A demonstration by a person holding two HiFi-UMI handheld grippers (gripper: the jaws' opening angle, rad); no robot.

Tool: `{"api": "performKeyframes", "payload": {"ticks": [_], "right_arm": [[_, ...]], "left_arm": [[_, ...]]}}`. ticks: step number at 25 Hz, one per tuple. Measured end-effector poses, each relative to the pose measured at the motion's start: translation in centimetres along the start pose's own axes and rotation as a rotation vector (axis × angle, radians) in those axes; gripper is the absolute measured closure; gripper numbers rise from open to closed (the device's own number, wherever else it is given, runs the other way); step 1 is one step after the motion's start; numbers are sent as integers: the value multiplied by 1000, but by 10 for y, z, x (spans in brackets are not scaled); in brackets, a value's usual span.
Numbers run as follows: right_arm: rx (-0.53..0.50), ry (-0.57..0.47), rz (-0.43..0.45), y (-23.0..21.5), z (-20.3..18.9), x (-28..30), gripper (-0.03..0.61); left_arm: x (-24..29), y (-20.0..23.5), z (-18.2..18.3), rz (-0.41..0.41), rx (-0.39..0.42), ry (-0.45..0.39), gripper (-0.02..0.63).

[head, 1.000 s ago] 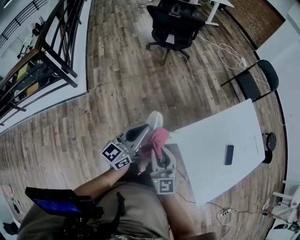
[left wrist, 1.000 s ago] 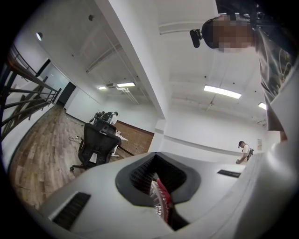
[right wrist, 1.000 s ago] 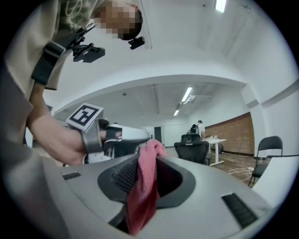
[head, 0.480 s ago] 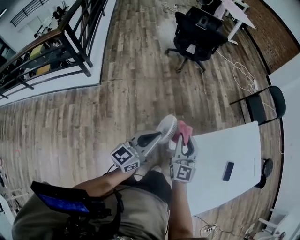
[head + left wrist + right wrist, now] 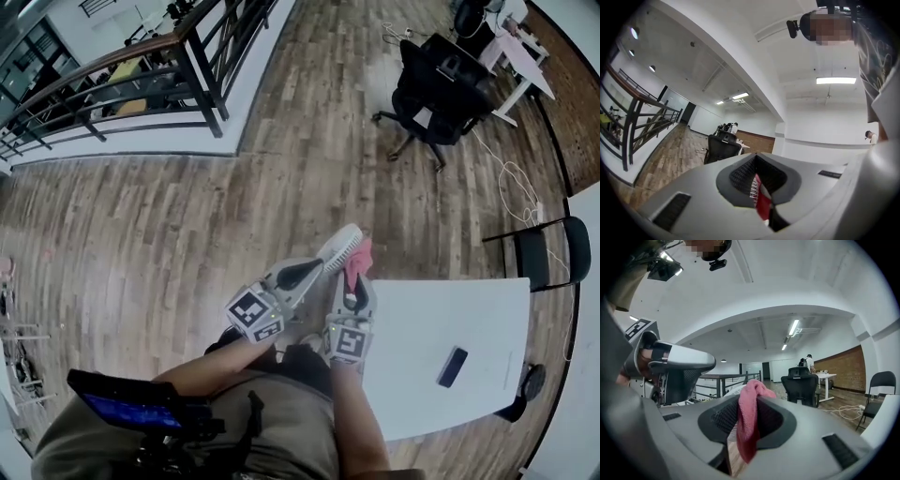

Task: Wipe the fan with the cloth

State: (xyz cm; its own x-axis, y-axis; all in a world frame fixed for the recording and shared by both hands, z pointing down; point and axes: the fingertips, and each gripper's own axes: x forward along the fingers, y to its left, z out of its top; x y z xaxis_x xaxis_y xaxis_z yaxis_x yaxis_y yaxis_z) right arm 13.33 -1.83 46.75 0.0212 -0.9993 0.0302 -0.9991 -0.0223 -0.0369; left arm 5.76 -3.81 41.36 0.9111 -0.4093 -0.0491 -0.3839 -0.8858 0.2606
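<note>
A small white fan (image 5: 343, 244) sticks out from my left gripper (image 5: 319, 267), which is shut on it. In the left gripper view only a sliver of the fan's white grille (image 5: 752, 188) shows between the closed jaws, with the pink cloth (image 5: 763, 202) right behind it. My right gripper (image 5: 354, 281) is shut on the pink cloth (image 5: 360, 255), which hangs bunched between its jaws (image 5: 749, 425). The cloth lies against the fan's right side. Both grippers are held level, side by side, above the floor next to the table's corner. The left gripper (image 5: 675, 366) also shows in the right gripper view.
A white table (image 5: 441, 319) stands to the right with a dark phone (image 5: 451, 367) on it. A black office chair (image 5: 441, 75) is far ahead and a black folding chair (image 5: 544, 248) stands at the right. A railing (image 5: 141, 84) runs at the upper left. A cable (image 5: 511, 178) lies on the wooden floor.
The head view has swung, and both grippers have shifted a little together. The fan now shows more edge-on than before. The cloth has stayed against its right side.
</note>
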Motion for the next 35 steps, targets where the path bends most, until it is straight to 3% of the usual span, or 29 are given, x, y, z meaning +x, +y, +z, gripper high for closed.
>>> {"api": "performKeyframes", "payload": {"ticks": [15,22,25,30,32,35], "right_arm": [[-45,130,196,77,-40,-30,456],[-27,119,240,69,-60,-49,456],[28,107,184,49,-29,-56,456],[33,-57,-49,-33,36,-49,456],[23,-84,-106,-58,44,-40,456],[25,-52,-112,-74,34,-17,456]], "left_arm": [[-21,-6,-5,1,-8,24,623],[-16,-15,-18,13,-12,26,623],[-14,-14,-17,24,-24,17,623],[-9,-20,-16,6,-29,21,623],[-11,-21,-14,7,-29,19,623],[-13,-20,-12,18,-28,18,623]]}}
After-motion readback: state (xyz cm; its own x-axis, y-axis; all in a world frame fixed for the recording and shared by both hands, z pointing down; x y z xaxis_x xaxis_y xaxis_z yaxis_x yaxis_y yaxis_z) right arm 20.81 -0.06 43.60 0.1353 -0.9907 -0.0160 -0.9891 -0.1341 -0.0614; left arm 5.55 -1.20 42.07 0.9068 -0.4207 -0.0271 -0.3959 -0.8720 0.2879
